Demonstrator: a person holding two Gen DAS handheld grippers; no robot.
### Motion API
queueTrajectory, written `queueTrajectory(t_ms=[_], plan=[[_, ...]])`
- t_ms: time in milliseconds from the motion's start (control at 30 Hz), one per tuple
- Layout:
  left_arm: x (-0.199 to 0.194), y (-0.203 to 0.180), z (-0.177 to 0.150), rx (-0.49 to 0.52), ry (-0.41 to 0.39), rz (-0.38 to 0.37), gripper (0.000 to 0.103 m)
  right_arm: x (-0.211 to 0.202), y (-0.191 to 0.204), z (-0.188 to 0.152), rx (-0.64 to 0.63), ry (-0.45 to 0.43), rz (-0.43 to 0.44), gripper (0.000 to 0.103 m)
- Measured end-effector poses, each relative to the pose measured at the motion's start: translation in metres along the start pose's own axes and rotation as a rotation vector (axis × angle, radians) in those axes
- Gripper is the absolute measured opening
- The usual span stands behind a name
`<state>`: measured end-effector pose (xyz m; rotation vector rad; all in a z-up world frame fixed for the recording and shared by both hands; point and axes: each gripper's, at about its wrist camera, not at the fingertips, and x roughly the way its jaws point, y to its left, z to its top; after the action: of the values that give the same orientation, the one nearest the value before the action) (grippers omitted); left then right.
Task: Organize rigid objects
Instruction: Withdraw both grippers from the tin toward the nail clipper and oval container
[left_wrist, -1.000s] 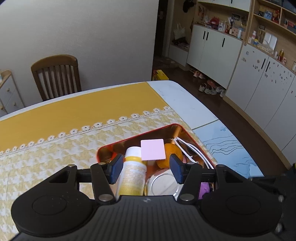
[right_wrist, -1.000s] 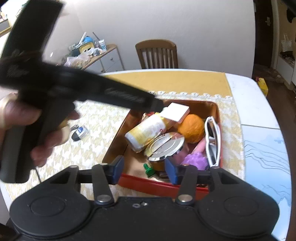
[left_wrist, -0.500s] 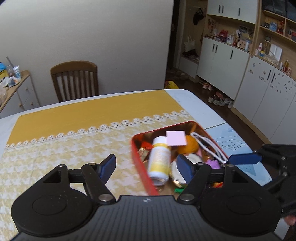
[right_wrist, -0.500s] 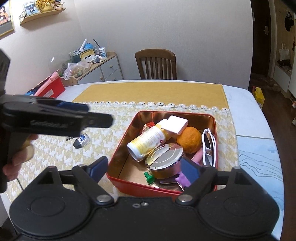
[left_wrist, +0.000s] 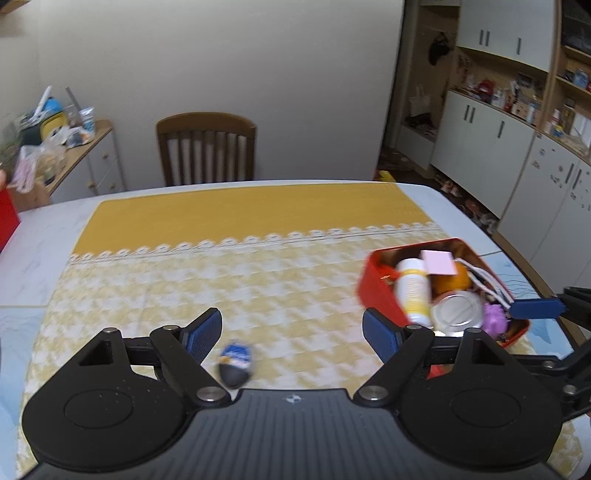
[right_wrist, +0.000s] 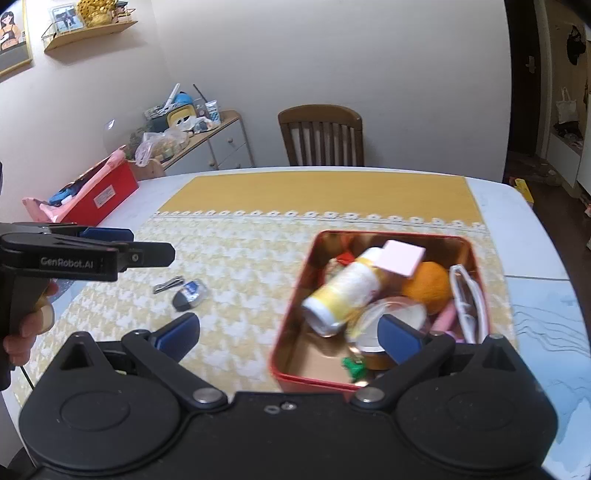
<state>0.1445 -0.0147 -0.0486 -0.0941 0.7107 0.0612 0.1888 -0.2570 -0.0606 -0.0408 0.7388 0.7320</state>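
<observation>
A red tin (right_wrist: 293, 310) on the yellow cloth holds a white-and-yellow bottle (right_wrist: 347, 288), a pink pad (right_wrist: 402, 258), an orange (right_wrist: 428, 284), white sunglasses (right_wrist: 469, 299), a round metal tin (right_wrist: 391, 317) and a small green piece (right_wrist: 352, 365). My right gripper (right_wrist: 290, 332) hovers at the tin's near-left corner, jaws opening, nothing between them. Left of the tin lie a nail clipper (right_wrist: 168, 285) and a small blue-and-black object (left_wrist: 236, 363). My left gripper (left_wrist: 293, 332) hangs above that object, jaws opening and touching nothing. The tin (left_wrist: 373, 291) sits to its right.
A wooden chair (left_wrist: 207, 147) stands at the table's far side. A red box (right_wrist: 99, 195) sits at the table's left edge, with a cluttered sideboard (right_wrist: 207, 129) behind it. White cabinets (left_wrist: 491, 144) line the right wall. A hand (right_wrist: 26, 332) holds the left gripper.
My left gripper has swung left, from over the tin to above the cloth and the small object, and its jaws have widened. The right gripper's jaws have widened too, and it shifted slightly.
</observation>
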Motion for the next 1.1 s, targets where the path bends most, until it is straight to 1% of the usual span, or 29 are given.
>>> queueTrajectory(t_ms=[167,300,533,733,900,1100], plan=[[0.001,0.038,-0.009,-0.024,0.017,0.018,0.083,0.011,0.027,-0.002,-0.021,0.013,-0.005,0.103],[0.003,0.066,-0.018,-0.041,0.029,0.010,0.083,0.023,0.047,-0.002,-0.014,0.040,-0.007,0.103],[0.012,0.103,-0.031,-0.022,0.034,0.024,0.083,0.048,0.078,0.003,-0.037,0.065,-0.014,0.103],[0.026,0.117,-0.042,0.008,0.038,0.024,0.083,0.076,0.094,0.015,-0.016,0.088,-0.042,0.103],[0.044,0.118,-0.053,0.057,0.064,0.029,0.083,0.111,0.108,0.025,0.003,0.125,-0.058,0.102],[0.064,0.118,-0.056,0.081,0.075,0.035,0.083,0.152,0.117,0.034,0.028,0.176,-0.103,0.101]])
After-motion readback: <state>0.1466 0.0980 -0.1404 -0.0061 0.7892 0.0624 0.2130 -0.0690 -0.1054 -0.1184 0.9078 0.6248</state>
